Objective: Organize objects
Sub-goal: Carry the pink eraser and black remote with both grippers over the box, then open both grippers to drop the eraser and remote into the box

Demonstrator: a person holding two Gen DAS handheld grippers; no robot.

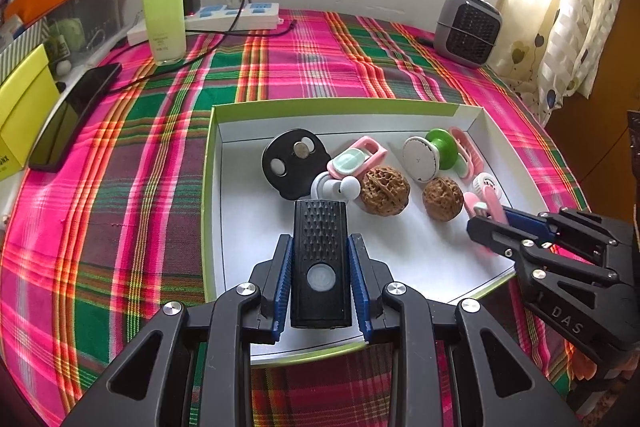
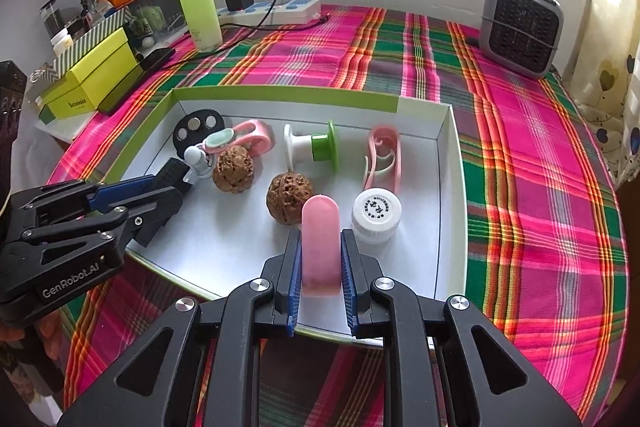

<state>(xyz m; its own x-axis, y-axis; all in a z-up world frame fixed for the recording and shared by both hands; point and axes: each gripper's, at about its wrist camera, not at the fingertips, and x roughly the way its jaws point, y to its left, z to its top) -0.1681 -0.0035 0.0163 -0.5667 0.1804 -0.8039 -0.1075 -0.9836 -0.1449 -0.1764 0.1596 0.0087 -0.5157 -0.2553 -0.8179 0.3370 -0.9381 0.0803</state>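
A shallow white box with a green rim (image 1: 208, 163) (image 2: 454, 163) lies on the plaid cloth. It holds two walnuts (image 1: 385, 190) (image 2: 289, 198), a black disc (image 1: 286, 163), pink clips (image 2: 384, 155), a green-white spool (image 2: 316, 147) and a white cap (image 2: 377, 213). My left gripper (image 1: 320, 247) is shut on a black rectangular device (image 1: 320, 259), held over the box's near side. My right gripper (image 2: 320, 253) is shut on a pink rounded bar (image 2: 320, 243), over the box beside the white cap. Each gripper shows in the other's view (image 1: 492, 227) (image 2: 176, 183).
A green bottle (image 1: 164, 11), a power strip with a charger (image 1: 236, 13), a black phone (image 1: 76, 115) and yellow boxes (image 2: 92, 79) stand at the back left. A small grey fan (image 2: 520, 27) stands at the back right. Plaid cloth (image 1: 120, 227) surrounds the box.
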